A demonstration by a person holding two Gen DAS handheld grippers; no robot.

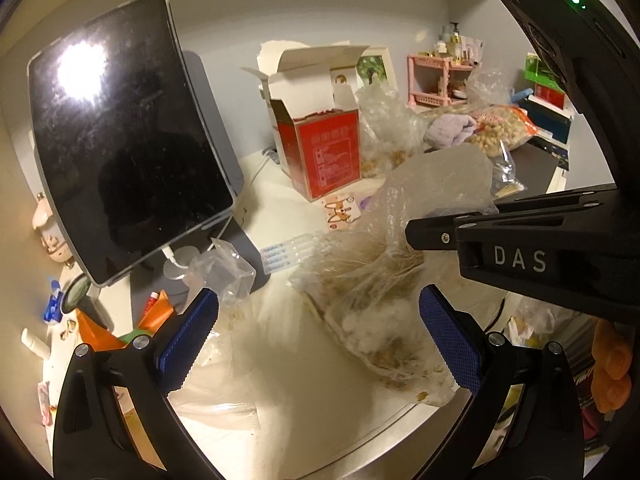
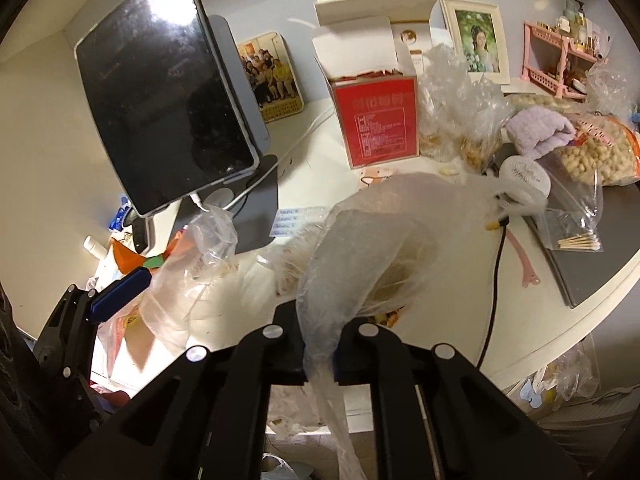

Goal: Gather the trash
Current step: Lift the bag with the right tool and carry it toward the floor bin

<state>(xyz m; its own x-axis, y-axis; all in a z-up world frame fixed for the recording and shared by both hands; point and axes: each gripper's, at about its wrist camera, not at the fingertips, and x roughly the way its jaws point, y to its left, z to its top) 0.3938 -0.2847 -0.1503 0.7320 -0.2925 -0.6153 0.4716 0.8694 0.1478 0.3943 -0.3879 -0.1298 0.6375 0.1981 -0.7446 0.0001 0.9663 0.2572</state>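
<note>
My right gripper [image 2: 320,344] is shut on a clear plastic bag [image 2: 372,240] with crumbs and husks inside, and holds it above the white desk [image 2: 520,300]. The same bag shows in the left wrist view [image 1: 384,280], with the right gripper [image 1: 412,234] coming in from the right. My left gripper [image 1: 316,336] is open, its blue pads [image 1: 188,344] on either side of the bag's lower part. A second crumpled clear bag [image 1: 220,276] lies at the left pad; it also shows in the right wrist view [image 2: 200,248].
A tablet on a stand [image 1: 120,136] stands at the left. A red and white open box [image 1: 320,148] is behind, with bags of peanuts [image 1: 500,128], a purple cloth [image 2: 536,128], a pink rack [image 2: 560,60], a photo frame [image 2: 480,40], cotton swabs [image 2: 576,240] and a black cable [image 2: 496,280].
</note>
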